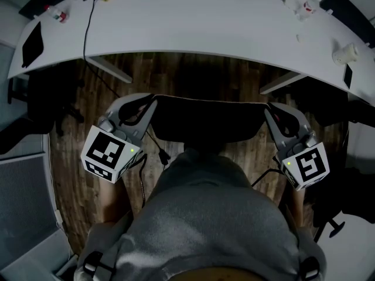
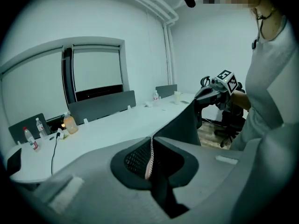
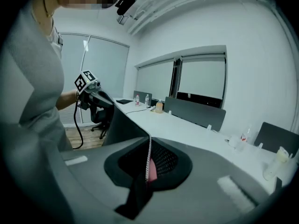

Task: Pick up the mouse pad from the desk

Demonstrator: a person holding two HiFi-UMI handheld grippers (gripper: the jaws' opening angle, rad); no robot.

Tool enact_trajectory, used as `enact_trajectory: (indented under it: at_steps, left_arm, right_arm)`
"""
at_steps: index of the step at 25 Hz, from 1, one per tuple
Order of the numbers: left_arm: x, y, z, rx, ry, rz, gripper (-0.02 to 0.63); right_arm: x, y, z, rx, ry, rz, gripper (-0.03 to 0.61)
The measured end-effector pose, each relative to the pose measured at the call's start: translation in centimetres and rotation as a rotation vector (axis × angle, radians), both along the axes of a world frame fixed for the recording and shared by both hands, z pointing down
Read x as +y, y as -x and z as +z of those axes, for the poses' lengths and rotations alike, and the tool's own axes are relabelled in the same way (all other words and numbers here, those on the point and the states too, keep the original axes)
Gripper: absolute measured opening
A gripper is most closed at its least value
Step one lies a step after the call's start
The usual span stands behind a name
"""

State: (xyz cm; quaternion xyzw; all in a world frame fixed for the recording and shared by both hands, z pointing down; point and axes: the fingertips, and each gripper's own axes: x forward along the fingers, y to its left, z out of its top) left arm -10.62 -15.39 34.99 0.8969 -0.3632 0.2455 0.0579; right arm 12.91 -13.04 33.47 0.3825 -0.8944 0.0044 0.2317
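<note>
Item: black mouse pad point(image 1: 205, 120). It was clear of the surface point(image 1: 193, 22), held in the air over the wooden floor point(image 1: 193, 75) just in front of the person's grey-clad torso point(image 1: 217, 215). It was stretched sideways between the two grippers, with its top edge nearly straight and its lower part sagging.

Left gripper point(image 1: 152, 102): jaws pressed together on the pad's left end. In the left gripper view point(image 2: 150, 158) the thin pad point(image 2: 187, 120) ran out edge-on from between the jaws toward the other gripper point(image 2: 205, 94).

Right gripper point(image 1: 267, 110): jaws pinched on the pad's right end. The right gripper view point(image 3: 148, 166) showed the pad point(image 3: 119, 125) leading away from the jaws to the left gripper point(image 3: 93, 96).

Surface: white and curved, beyond the pad and well apart from it.

On the surface:
- a black cable point(image 1: 88, 28) trailing over the near edge
- an amber bottle point(image 2: 70, 123) near the far-left end
- a white cup point(image 1: 344, 52) near the right end
</note>
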Motion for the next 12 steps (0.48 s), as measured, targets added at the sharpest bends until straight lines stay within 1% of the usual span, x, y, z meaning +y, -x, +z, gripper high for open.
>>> enact_trajectory:
  at_steps: [2,5,9,12]
  left_arm:
    - [0.0,0.1,0.2,0.003,0.009,0.0,0.018]
    - [-0.1,0.1,0.5,-0.012,0.01,-0.003,0.018]
    - [-0.3,0.2,1.4,-0.028,0.021,-0.02,0.017]
    - [-0.6,0.2,1.6,-0.031,0.01,-0.024,0.017]
  right_arm:
    - [0.1,-0.1,0.4,-0.001,0.017,0.001,0.017]
    - [0.2,0.2,0.9,-0.005,0.032,-0.01,0.017]
    - [-0.1,0.1,1.7,-0.01,0.051,0.004,0.017]
    - [-0.3,0.0,1.9,-0.025,0.055,0.012,0.017]
